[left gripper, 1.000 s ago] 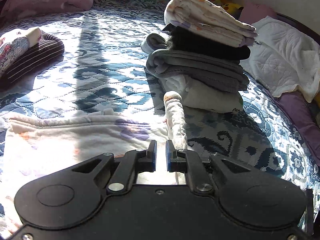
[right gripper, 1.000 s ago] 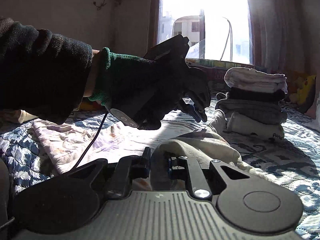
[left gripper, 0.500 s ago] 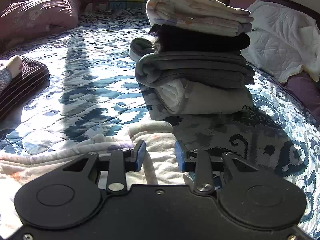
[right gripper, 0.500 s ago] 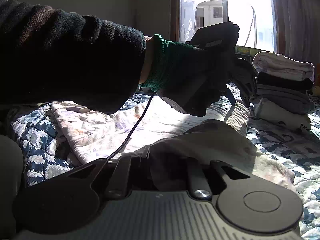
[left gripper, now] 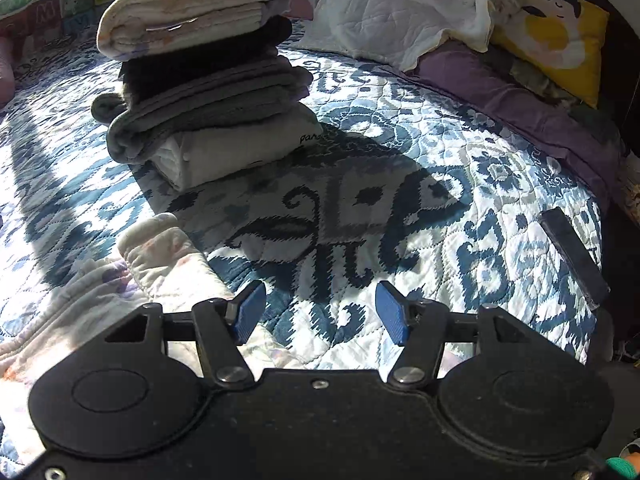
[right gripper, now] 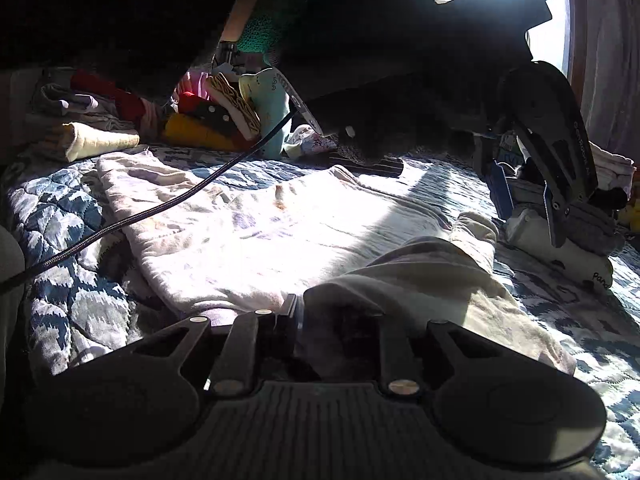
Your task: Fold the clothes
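Released a moment ago, the sleeve cuff [left gripper: 150, 236] now lies left of the left gripper [left gripper: 320, 314], whose jaws have spread wide over the quilt [left gripper: 460, 208]. Right gripper [right gripper: 298, 316] stays clamped on the pale garment [right gripper: 248, 232]. Beyond sits the folded stack [left gripper: 200, 80].

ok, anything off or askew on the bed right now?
Nothing damaged or spilled. The stack of folded clothes leans a little, its grey layer overhanging the white bottom piece. The printed garment lies flat with a sleeve doubled over; unfolded clothes are heaped behind.
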`<state>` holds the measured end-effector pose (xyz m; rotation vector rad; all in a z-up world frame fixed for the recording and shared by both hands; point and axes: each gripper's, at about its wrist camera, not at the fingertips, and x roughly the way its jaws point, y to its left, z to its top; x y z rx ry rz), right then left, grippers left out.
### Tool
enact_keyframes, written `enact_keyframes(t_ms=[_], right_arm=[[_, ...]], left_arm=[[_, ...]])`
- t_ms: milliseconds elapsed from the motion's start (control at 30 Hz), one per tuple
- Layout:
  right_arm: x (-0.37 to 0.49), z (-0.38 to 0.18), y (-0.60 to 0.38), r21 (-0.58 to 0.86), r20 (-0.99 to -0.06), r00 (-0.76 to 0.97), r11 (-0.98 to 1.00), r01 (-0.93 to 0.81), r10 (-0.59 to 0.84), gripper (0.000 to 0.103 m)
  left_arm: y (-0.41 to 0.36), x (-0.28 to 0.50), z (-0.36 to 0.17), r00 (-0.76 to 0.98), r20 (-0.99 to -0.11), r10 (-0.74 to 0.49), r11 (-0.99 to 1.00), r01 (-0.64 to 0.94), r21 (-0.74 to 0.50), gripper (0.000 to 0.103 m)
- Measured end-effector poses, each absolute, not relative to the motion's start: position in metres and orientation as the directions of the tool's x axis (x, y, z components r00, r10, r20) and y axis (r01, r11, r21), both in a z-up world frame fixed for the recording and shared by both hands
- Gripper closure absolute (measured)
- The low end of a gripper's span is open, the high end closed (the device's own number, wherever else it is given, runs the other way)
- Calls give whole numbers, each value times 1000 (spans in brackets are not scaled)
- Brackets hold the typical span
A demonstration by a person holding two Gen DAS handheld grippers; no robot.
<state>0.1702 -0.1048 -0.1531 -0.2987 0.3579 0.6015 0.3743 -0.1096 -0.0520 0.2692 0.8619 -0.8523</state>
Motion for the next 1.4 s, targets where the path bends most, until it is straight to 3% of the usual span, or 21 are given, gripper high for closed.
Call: enact_keyframes(t_ms=[67,167,200,233,267,333,400,467,533,600,733,900,1067,1200,1267,1400], right_arm=[[169,-154,-102,-188,-409,773,785,-591,485,76],[167,-155,-99,-208,-405,782,785,-583,473,76],[166,-154,-99,-215,-403,786,786,-580,470,76],[165,-153,-101,-215,-399,789,789,-576,467,76],[165,-151,-104,-214,-395,792,792,-572,465,75],[164,-148,-109,-190,-392,790,799,-571,471,72],[162,-144,-115,-157,-392,783,803,-574,483,66],[159,-143,-121,-137,-385,783,809,-572,488,52],[156,-142,-127,-126,-378,790,818,-561,483,48],[154,-139,-135,-101,-361,802,835,-542,476,44],[154,-135,-155,-22,-325,811,853,-521,486,38],[161,-138,-168,56,-331,806,863,-502,490,40],[161,-139,-163,49,-326,807,861,-506,492,42],[171,-144,-172,162,-348,778,851,-500,524,60],[179,-148,-181,249,-365,758,841,-480,541,77],[192,-155,-203,430,-362,729,798,-422,581,82]], left_arm=[[-136,360,-54,241,-804,-544,545,829,-120,40],[-165,356,-78,151,-882,-446,491,865,-100,40],[-170,358,-90,120,-905,-408,493,863,-108,44],[-172,358,-99,99,-922,-375,494,863,-108,53],[-172,354,-105,102,-932,-347,483,872,-85,80],[-161,343,-101,139,-918,-371,456,889,-50,93],[-131,338,-77,187,-836,-516,492,864,-110,95],[-93,336,-52,272,-720,-639,551,815,-181,95],[-52,335,-40,366,-587,-722,601,752,-271,95],[-10,336,-41,475,-479,-738,660,655,-368,95],[48,344,-65,640,-343,-688,695,443,-567,95],[81,349,-86,734,-225,-641,611,310,-728,95],[79,354,-94,760,-207,-616,577,256,-775,95],[69,357,-102,783,-220,-582,579,209,-788,95],[66,358,-106,797,-230,-558,585,182,-790,95],[61,363,-115,819,-252,-515,601,136,-788,95]])
